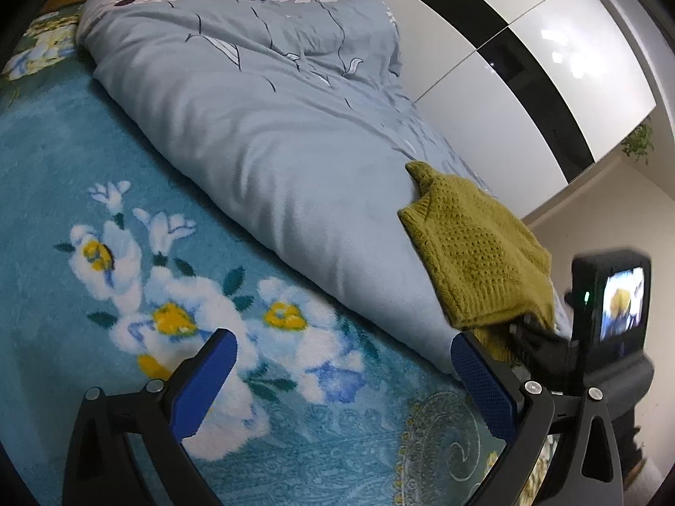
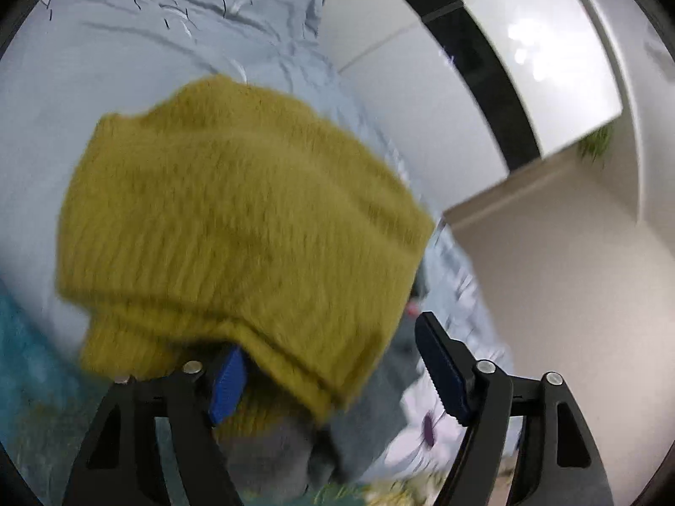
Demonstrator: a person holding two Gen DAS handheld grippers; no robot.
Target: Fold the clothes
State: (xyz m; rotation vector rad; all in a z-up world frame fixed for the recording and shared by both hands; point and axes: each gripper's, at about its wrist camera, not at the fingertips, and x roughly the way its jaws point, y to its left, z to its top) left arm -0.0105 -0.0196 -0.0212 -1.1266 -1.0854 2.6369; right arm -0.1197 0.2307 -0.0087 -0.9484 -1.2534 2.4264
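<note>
Left gripper point(image 1: 341, 375) low, jaws gaping over plush floral blanket point(image 1: 126, 278), right gripper point(image 2: 333, 367) tilted, unclenched, chunky knit sweater point(image 2: 236, 211) at twelve o'clock, draped on smooth quilt point(image 1: 253, 126)

left claw point(image 1: 341, 383): flat blanket point(image 1: 84, 194) ahead, clear | duvet point(image 1: 253, 126) heaped ahead-right | right claw point(image 2: 333, 375): sweater point(image 2: 236, 211) fills its front, draped over its left finger | wardrobe point(image 2: 548, 63) beyond, right
</note>
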